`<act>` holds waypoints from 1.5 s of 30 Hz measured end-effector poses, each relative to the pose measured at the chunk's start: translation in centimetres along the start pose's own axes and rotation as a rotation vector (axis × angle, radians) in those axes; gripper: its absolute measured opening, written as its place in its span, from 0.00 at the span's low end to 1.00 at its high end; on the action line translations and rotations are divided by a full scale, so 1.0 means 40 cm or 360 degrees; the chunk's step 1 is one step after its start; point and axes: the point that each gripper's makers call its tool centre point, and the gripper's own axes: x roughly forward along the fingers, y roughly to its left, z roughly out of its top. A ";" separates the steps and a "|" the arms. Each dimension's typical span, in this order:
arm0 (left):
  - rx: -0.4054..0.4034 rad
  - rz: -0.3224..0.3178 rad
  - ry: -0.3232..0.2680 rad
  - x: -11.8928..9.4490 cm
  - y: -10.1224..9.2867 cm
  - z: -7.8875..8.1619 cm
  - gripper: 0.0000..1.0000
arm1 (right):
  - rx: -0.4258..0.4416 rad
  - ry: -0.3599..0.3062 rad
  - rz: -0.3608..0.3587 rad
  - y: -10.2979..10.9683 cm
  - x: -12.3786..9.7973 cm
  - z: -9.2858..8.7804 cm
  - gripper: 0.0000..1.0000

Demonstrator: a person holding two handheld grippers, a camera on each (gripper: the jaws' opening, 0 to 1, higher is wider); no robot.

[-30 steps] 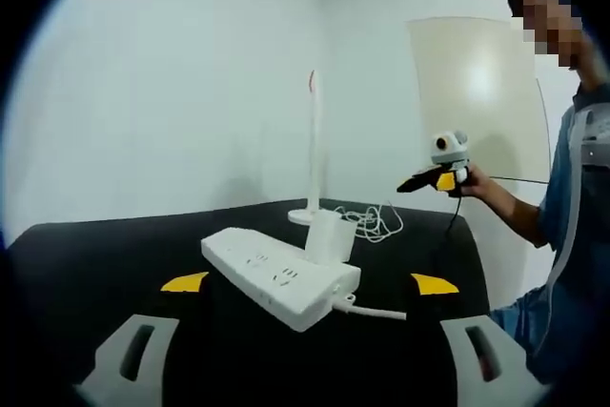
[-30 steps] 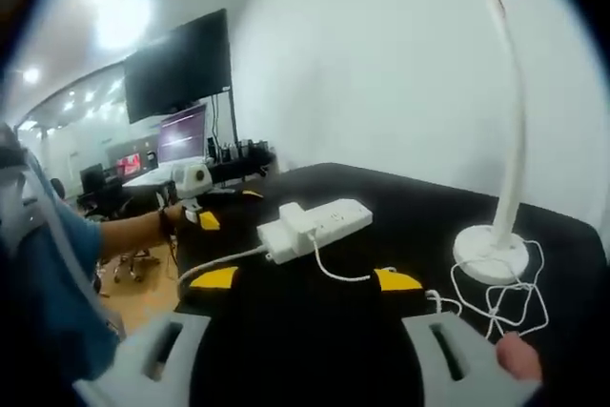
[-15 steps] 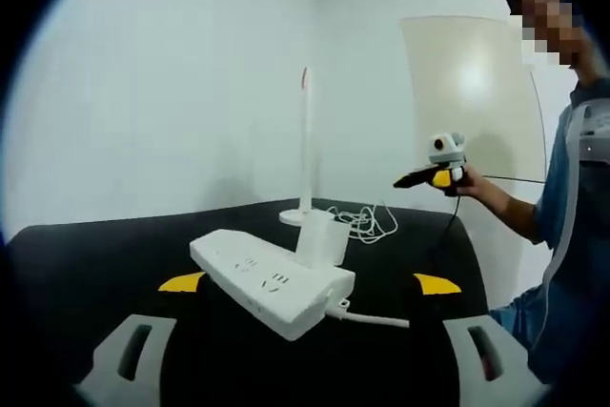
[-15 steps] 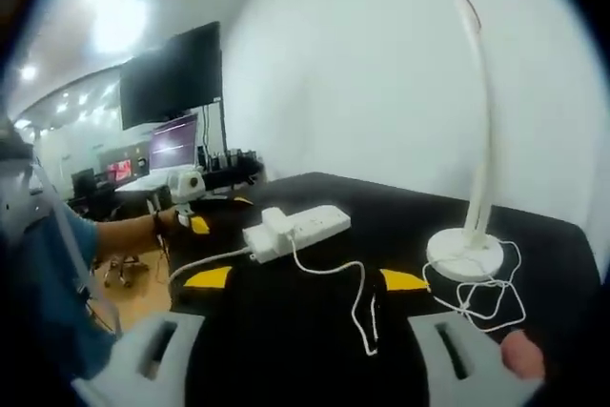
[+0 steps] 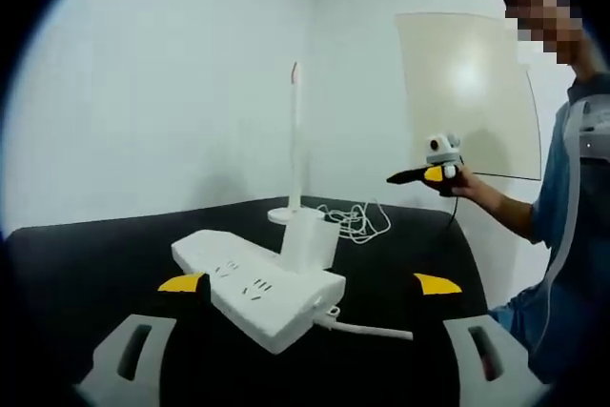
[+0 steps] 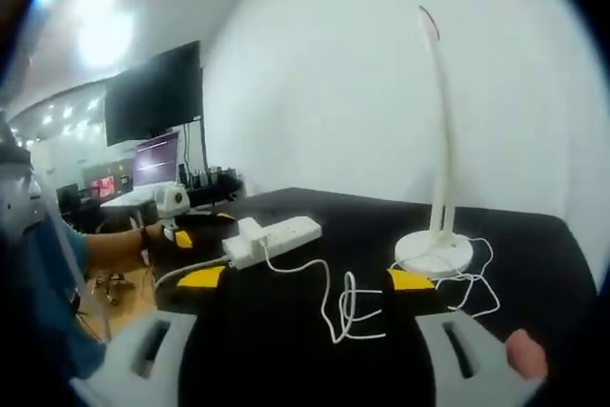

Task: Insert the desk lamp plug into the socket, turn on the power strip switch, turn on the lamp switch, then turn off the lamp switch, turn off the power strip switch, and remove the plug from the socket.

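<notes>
Since a second ago both cameras have swung, so the power strip (image 5: 255, 285) sits lower and closer ahead of my left gripper (image 5: 308, 350), while my right gripper (image 6: 309, 350) now faces the lamp (image 6: 435, 178) with loose cord (image 6: 345, 307) trailing just ahead of it. Both grippers are spread wide and carry nothing. A white plug block (image 5: 307, 243) stands upright on the strip's near end; I judge it already seated in a socket. The strip's long axis runs away to the left from my left gripper, which is clearly nearer to it; my right gripper lies nearer the lamp base (image 6: 434, 254).
</notes>
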 end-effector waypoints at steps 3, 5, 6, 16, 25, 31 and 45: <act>-0.0008 -0.0002 0.0013 0.009 -0.001 -0.008 0.82 | -0.0004 0.0000 -0.0024 -0.015 -0.010 -0.009 0.68; -0.0008 -0.0002 0.0034 0.015 -0.004 -0.016 0.82 | -0.0001 -0.0006 -0.0025 -0.022 -0.014 -0.014 0.70; -0.0004 -0.0002 0.0037 0.017 -0.006 -0.018 0.82 | 0.0008 -0.0001 -0.0030 -0.026 -0.015 -0.018 0.70; -0.0011 0.0019 0.0028 0.020 -0.004 -0.017 0.87 | -0.0030 0.0020 -0.0063 -0.063 -0.019 -0.058 0.90; -0.0035 0.0059 0.0017 0.000 0.008 -0.019 0.89 | 0.0053 -0.0063 -0.0074 -0.081 -0.028 -0.062 0.96; -0.0020 0.0068 0.0009 0.000 0.002 -0.017 0.89 | 0.0093 -0.0151 -0.0121 -0.113 -0.046 -0.065 0.96; -0.0018 0.0092 -0.0007 -0.002 0.010 -0.020 0.88 | -0.0010 -0.0159 -0.0202 -0.160 -0.058 -0.119 0.96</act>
